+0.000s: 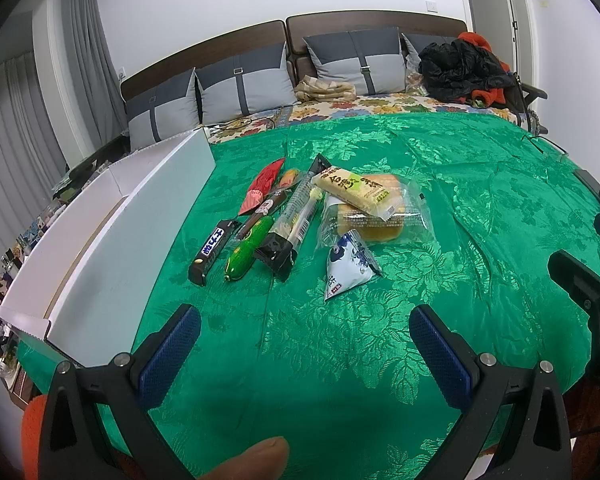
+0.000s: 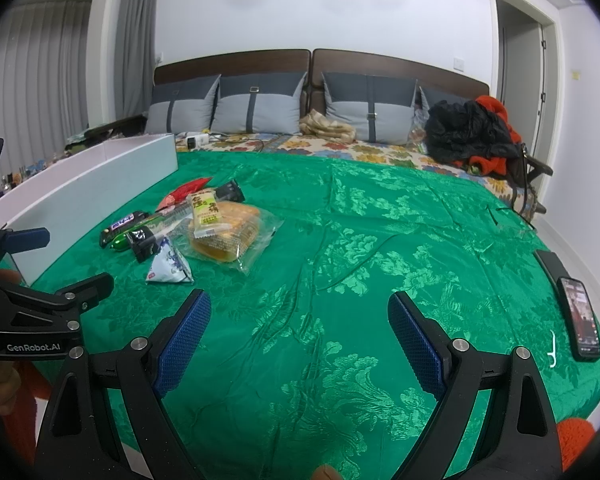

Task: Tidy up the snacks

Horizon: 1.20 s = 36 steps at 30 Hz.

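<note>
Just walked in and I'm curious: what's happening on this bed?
A person holds two claws over a green floral bedspread, both open and empty. The left claw faces a pile of wrapped snacks beside a long white cardboard box; the right claw hangs over bare cloth. Nothing has been picked up yet.

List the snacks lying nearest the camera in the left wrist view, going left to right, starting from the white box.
White box → dark chocolate bar → green sausage-shaped snack → long clear pack with black ends → blue-and-white triangular pouch. The packs farther back overlap, so they are left out.
</note>
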Each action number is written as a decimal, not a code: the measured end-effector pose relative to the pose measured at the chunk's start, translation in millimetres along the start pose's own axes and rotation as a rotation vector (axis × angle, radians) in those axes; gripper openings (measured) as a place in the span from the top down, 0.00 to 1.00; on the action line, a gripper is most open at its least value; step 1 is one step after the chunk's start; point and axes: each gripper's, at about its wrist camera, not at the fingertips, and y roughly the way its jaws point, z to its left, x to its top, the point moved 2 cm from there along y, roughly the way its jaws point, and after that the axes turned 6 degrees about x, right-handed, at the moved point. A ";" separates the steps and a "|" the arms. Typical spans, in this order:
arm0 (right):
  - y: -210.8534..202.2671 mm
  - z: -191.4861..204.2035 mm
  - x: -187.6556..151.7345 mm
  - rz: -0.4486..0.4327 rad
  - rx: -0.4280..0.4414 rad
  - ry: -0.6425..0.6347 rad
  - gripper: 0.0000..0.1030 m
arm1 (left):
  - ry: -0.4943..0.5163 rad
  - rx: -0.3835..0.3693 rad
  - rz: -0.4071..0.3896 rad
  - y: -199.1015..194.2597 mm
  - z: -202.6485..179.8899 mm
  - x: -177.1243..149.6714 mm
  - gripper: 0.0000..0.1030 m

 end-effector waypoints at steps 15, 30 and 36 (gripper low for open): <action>0.7 -4.9 -0.4 0.000 0.000 0.021 0.10 | -0.005 -0.004 0.052 10.5 2.7 -2.3 0.00; 2.1 -9.7 -1.6 0.023 0.010 0.049 0.10 | 0.014 -0.018 0.137 33.1 0.7 -9.2 0.00; 5.5 -18.5 -4.0 0.053 0.006 0.083 0.10 | 0.012 -0.006 0.182 64.7 6.1 -3.1 0.00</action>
